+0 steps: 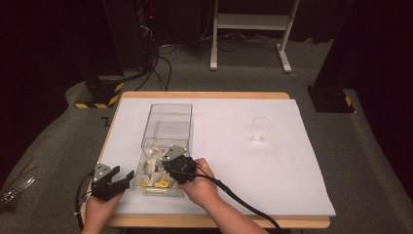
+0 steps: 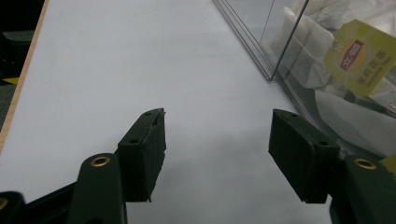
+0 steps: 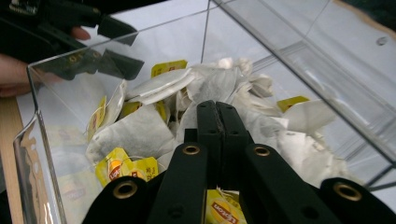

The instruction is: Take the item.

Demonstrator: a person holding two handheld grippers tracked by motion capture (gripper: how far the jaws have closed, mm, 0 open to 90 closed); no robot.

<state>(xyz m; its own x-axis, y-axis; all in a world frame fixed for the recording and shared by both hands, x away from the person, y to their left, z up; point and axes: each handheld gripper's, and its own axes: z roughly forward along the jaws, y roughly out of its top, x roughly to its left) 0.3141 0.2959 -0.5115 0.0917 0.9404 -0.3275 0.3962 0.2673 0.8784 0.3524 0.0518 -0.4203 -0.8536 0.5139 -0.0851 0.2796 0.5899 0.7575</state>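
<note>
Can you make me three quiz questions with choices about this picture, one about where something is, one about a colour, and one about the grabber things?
1. Where does the clear cup stand?
A. inside the box
B. on the table, right of the box
C. on the floor

2. What colour are the tea bag tags?
A. yellow
B. blue
C. red

3. How are the right gripper jaws?
A. wide apart
B. shut together
C. holding the cup

Answers:
1 B, it stands alone on the white table, right of the clear box.
2 A, the paper tags are yellow.
3 B, its black jaws meet over the tea bags.
</note>
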